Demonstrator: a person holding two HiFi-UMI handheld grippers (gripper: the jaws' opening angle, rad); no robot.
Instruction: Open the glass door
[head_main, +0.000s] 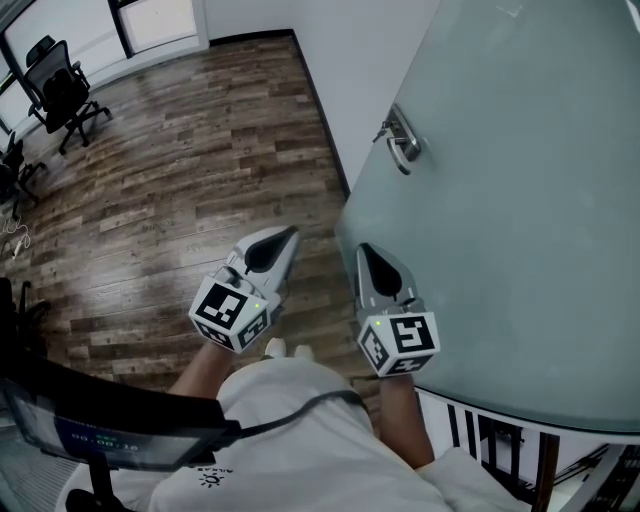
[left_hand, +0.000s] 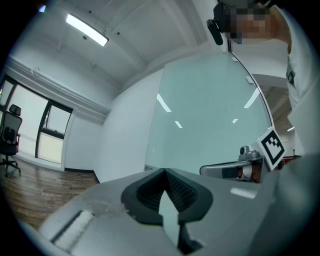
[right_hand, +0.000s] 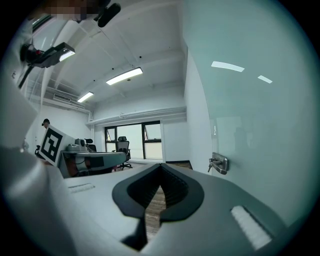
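In the head view the frosted glass door (head_main: 520, 200) fills the right side, its metal handle (head_main: 403, 140) near the door's left edge. My right gripper (head_main: 363, 249) hovers just in front of the glass, below the handle and apart from it, jaws shut and empty. My left gripper (head_main: 289, 234) is beside it over the wood floor, also shut with nothing in it. The right gripper view has the handle (right_hand: 219, 163) ahead to the right of the closed right gripper (right_hand: 161, 167). The left gripper view faces the glass door (left_hand: 210, 125) past the closed left gripper (left_hand: 164, 171).
A white wall (head_main: 350, 60) meets the door's left edge. Wood floor (head_main: 180, 180) spreads to the left, with black office chairs (head_main: 60, 85) at the far left. A dark screen (head_main: 100, 430) sits at the bottom left. Dark railing bars (head_main: 500, 440) show at the bottom right.
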